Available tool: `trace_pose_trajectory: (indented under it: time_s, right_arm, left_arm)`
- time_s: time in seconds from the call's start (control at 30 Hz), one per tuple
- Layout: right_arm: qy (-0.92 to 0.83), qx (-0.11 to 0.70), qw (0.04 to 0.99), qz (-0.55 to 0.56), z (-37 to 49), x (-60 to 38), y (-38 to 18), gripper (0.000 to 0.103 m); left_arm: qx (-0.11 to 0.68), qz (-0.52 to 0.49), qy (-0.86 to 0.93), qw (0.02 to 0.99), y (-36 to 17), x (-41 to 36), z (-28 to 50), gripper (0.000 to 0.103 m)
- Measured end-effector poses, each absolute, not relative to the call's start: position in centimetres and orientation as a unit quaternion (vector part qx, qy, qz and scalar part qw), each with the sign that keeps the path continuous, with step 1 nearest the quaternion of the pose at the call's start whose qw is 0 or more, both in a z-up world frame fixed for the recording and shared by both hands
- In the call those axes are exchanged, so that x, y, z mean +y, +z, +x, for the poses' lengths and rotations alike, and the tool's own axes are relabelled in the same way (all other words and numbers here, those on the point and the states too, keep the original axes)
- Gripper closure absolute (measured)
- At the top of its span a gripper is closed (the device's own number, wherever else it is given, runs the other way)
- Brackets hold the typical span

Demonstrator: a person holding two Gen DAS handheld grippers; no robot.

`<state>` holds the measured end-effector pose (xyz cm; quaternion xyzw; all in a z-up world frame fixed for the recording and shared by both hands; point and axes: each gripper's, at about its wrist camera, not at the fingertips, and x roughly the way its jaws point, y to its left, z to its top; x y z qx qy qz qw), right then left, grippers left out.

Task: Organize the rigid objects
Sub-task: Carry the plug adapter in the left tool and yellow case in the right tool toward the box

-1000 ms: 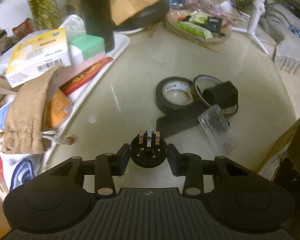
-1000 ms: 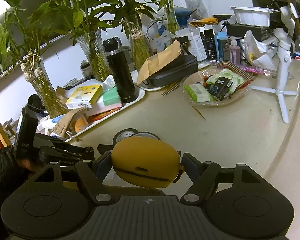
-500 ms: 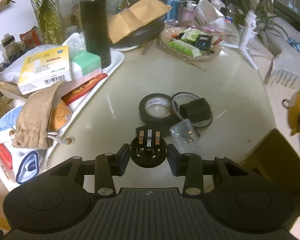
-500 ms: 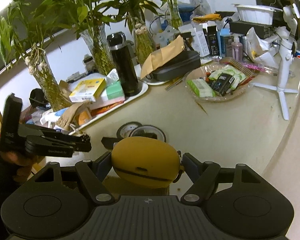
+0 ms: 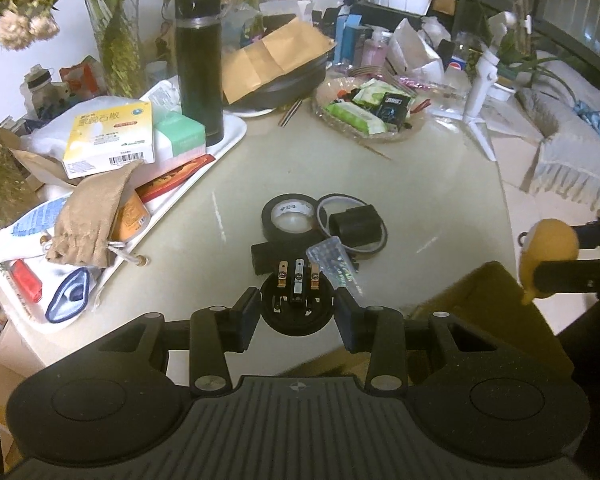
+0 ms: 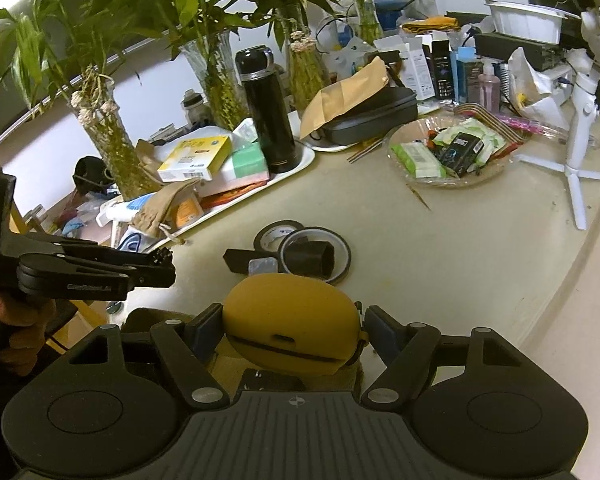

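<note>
The left gripper (image 5: 296,312) is clamped on a small round black plug (image 5: 297,307) with three metal prongs pointing up, held above the beige tabletop (image 5: 420,188) near its front edge. The right gripper (image 6: 292,334) grips a mustard-yellow egg-shaped silicone case (image 6: 291,322) between its pads; in the left wrist view that case shows at 3 o'clock, above a dark open-topped box (image 5: 488,312) with a brownish inner wall.

On the table at 12 o'clock from the plug lies a cluster of loose pieces: a black roll of tape with a white core (image 5: 290,216), touching to its right a thin dark tape ring (image 5: 354,220) in which rests a black boxy adapter (image 5: 354,224). A flat black rectangular block (image 5: 262,258) lies just in front of the roll, and a clear plastic case (image 5: 332,260) lies tilted beside it, just past the plug.

At 10 o'clock a white tray (image 5: 228,140) carries a tall black thermos flask (image 5: 198,64), a yellow-and-white carton (image 5: 112,136), a mint-green box (image 5: 178,132) and a tan drawstring pouch (image 5: 90,216). At 1 o'clock sits a shallow glass dish of packets (image 5: 374,112), with a white tripod stand (image 5: 482,92) further right
</note>
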<state>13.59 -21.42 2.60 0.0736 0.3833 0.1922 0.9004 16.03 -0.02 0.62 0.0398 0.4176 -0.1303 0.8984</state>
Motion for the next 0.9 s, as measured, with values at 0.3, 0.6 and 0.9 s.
trace_pose_trajectory:
  time_s: [0.3,0.6,0.9]
  right_arm:
    - [0.202,0.388,0.896,0.074,12.4,-21.1,3.0,0.025]
    - [0.206,0.393,0.893,0.077,11.2,-21.1,3.1,0.025]
    - [0.206,0.395,0.892,0.074,9.9,-21.2,3.0,0.025]
  left_arm:
    - [0.408,0.029,-0.137,0.902,1.7,-0.6,12.8,0.063]
    - [0.416,0.025,-0.151,0.897,1.0,-1.4,9.8,0.063]
    - [0.435,0.025,-0.147,0.888,-0.4,-1.7,7.8,0.063]
